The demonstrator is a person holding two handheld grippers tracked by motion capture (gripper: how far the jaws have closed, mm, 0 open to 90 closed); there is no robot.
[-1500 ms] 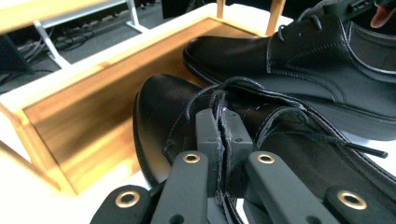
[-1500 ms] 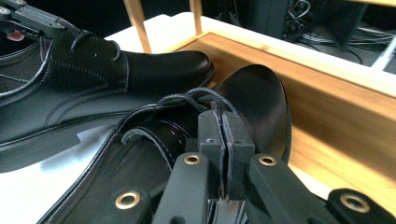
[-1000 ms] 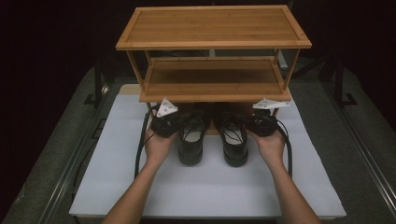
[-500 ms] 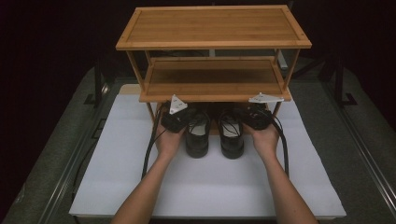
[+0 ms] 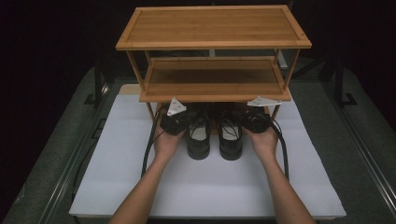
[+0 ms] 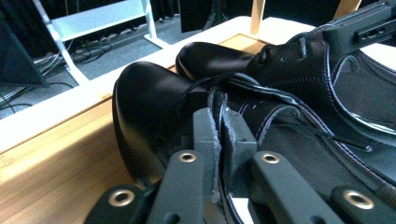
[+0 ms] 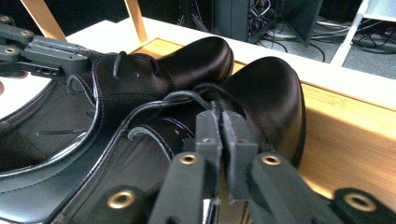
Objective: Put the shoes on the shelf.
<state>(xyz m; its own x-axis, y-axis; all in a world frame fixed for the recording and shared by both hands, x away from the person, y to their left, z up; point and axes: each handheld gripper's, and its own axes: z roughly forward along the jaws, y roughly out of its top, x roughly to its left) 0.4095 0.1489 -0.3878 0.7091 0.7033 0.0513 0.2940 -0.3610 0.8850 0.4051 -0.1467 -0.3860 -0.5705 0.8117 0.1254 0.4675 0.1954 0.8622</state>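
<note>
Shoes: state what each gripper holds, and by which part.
Left gripper pinches the left shoe by its upper's edge beside the laces. Right gripper pinches the right shoe the same way. Their jaws have just been easing open slightly.

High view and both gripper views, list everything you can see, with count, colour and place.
shoes: two, black, side by side with toes under the rack's lowest shelf
rack: one, brown wood, two shelves, far half of the mat
mat: one, white, on the table
table: one, grey, under the mat
left gripper: black, pinching the left shoe's upper edge, jaws just easing open
right gripper: black, pinching the right shoe's upper edge, jaws just easing open
hands: two, outside the shoes
</note>
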